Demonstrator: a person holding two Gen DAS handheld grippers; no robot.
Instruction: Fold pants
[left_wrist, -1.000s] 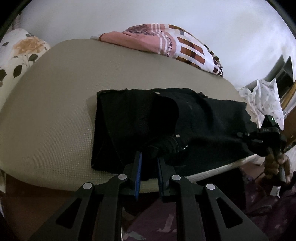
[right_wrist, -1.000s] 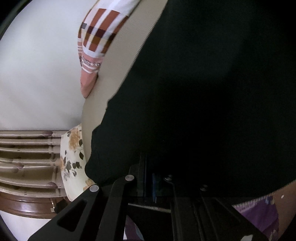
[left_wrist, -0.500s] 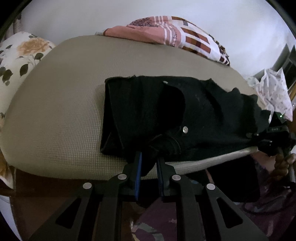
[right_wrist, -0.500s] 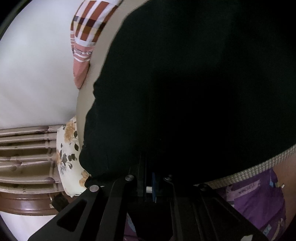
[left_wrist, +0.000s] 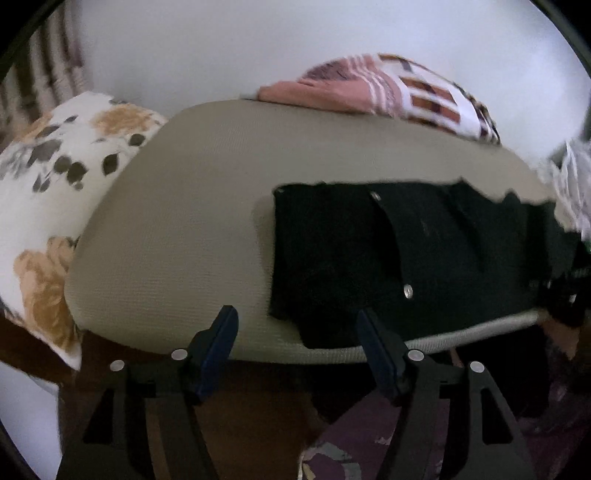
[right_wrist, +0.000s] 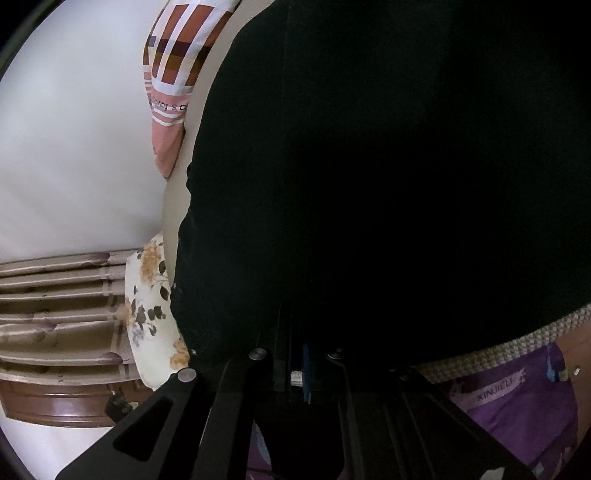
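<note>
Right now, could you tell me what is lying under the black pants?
The black pants lie on the beige mat, whose woven edge shows along their near side. Whatever sits beneath the fabric itself is covered and cannot be seen.

Beige mattress (left_wrist: 192, 229) carries black pants (left_wrist: 406, 254) and, at its far edge, a striped blanket (left_wrist: 388, 88)

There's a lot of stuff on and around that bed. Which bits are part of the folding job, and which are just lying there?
Part of the job:
- black pants, lying on the beige mat
- left gripper, open, off the cloth
- right gripper, shut on the pants

Just lying about:
- floral pillow
- pink striped cloth at the far edge
- purple patterned fabric below the mat
</note>
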